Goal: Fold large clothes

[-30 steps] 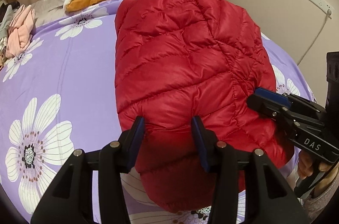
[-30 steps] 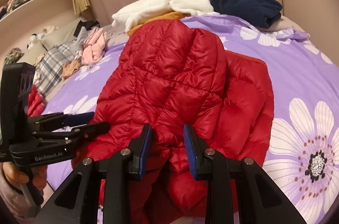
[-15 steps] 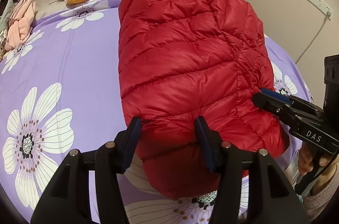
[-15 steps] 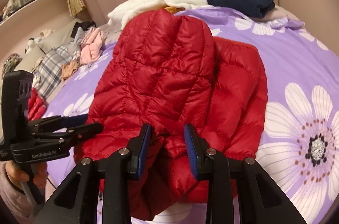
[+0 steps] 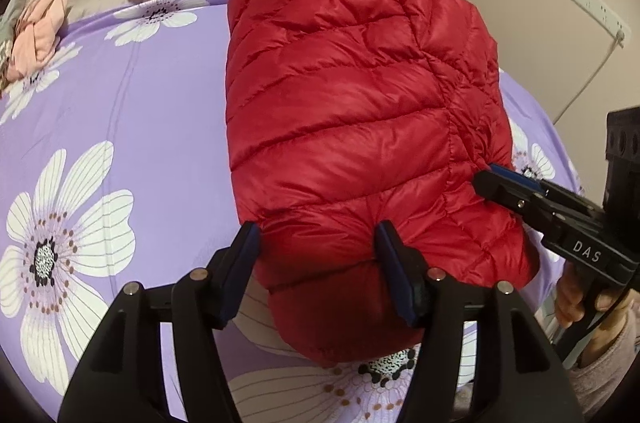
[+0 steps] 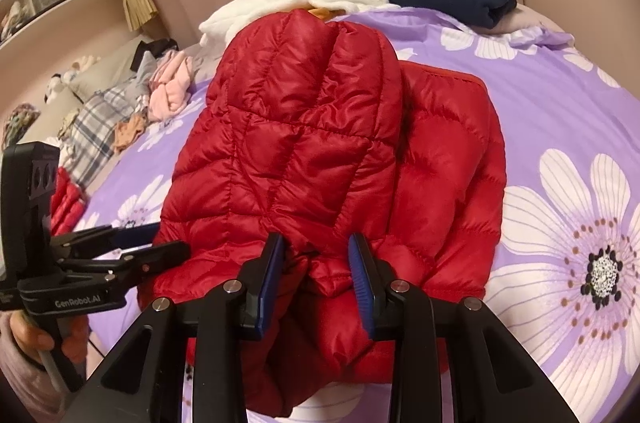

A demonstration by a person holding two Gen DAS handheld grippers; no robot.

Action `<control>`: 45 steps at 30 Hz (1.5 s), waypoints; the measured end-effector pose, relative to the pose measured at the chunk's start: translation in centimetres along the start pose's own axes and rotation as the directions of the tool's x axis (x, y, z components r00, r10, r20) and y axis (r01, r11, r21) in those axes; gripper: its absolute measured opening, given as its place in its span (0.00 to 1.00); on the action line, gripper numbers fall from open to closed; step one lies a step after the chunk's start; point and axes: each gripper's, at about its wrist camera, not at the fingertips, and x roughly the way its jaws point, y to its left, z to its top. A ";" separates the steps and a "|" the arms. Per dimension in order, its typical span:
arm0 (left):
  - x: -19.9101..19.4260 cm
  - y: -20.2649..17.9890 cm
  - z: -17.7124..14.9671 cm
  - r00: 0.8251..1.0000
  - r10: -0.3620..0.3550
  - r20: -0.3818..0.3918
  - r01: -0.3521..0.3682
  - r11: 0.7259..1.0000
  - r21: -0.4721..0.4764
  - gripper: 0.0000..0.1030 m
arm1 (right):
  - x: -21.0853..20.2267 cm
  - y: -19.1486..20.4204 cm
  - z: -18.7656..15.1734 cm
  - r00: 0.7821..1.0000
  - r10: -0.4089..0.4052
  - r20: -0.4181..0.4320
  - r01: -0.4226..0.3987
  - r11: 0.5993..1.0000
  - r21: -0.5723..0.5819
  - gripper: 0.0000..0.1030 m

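Seen from the left wrist, the left gripper [image 5: 316, 263] is opening its jaws wider than a second ago, the near hem of the folded red down jacket [image 5: 352, 103] lying released between them on the purple flowered bed [image 5: 120, 103], which suggests this fold is being let go. Seen from the right wrist, the right gripper [image 6: 316, 279] is angling down, grasping a bunched fold of the jacket's near edge just ahead, while the left one is hovering off to its left.

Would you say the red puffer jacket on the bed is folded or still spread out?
Folded: the red puffer jacket lies doubled into a compact bundle, its upper layer lying over a lower one on the purple floral bedspread.
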 end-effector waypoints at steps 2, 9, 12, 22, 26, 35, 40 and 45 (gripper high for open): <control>-0.3 0.5 0.2 1.000 -0.018 0.000 0.018 0.999 -0.032 0.65 | -0.2 -0.1 0.0 1.000 0.011 0.004 -0.011 1.000 0.008 0.33; -0.7 3.2 1.6 0.996 -0.073 0.053 0.081 0.983 -0.164 0.71 | -0.9 -1.6 0.2 0.995 0.094 0.043 -0.098 0.989 0.111 0.47; -0.5 4.6 2.5 0.990 -0.119 0.074 0.133 0.963 -0.234 0.71 | -0.8 -2.2 0.2 0.989 0.137 0.056 -0.145 0.976 0.162 0.49; 2.0 6.5 5.2 0.974 -0.213 0.071 0.225 0.910 -0.349 0.76 | -2.7 -4.1 0.9 0.977 0.101 0.186 -0.151 0.949 0.277 0.76; 3.2 6.5 5.7 0.974 -0.221 0.055 0.226 0.909 -0.351 0.81 | -2.3 -5.9 1.4 0.986 -0.022 0.164 -0.036 0.940 0.339 0.76; 4.8 6.8 6.4 0.973 -0.230 0.024 0.223 0.907 -0.358 0.91 | 0.5 -9.8 1.3 0.996 0.048 0.075 -0.078 0.877 0.474 0.79; 5.4 6.7 6.6 0.974 -0.224 0.011 0.213 0.910 -0.356 0.94 | 2.0 -11.0 0.8 0.989 0.139 0.058 -0.148 0.828 0.541 0.79; 6.0 6.6 6.8 0.970 -0.243 0.002 0.227 0.903 -0.366 0.96 | 3.3 -11.5 0.0 0.972 0.227 0.067 -0.222 0.776 0.591 0.79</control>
